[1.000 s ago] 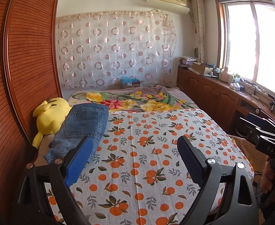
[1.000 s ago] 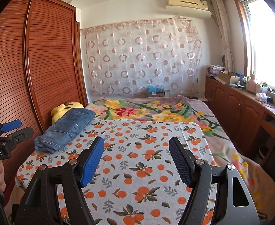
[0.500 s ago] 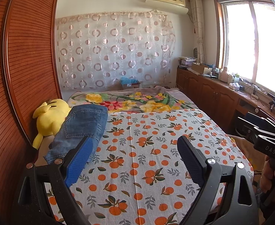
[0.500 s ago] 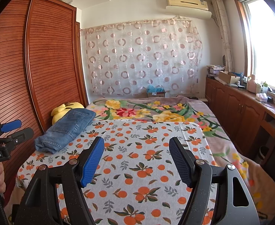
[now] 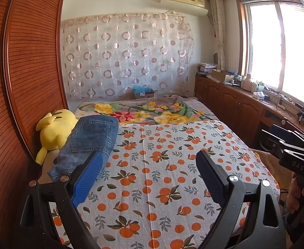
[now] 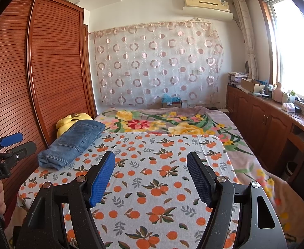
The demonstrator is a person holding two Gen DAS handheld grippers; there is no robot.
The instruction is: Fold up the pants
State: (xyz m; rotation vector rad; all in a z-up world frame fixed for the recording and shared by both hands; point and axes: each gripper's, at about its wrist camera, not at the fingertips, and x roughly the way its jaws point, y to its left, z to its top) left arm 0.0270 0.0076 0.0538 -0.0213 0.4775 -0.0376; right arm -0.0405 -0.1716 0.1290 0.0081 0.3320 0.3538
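Far left, the wooden wardrobe (image 5: 27,72) lines the bed, with the yellow plush toy (image 5: 54,130) tucked against it. Right beside the toy, touching it, lie the folded jeans (image 5: 89,143), back pocket up, on the left edge of the orange-print sheet (image 5: 162,176). The left gripper (image 5: 150,170) hangs above the sheet, jaws spread wide, holding nothing. Over to the right gripper (image 6: 151,170), also spread and empty, well apart from the jeans. Beyond, the floral blanket (image 6: 172,122).
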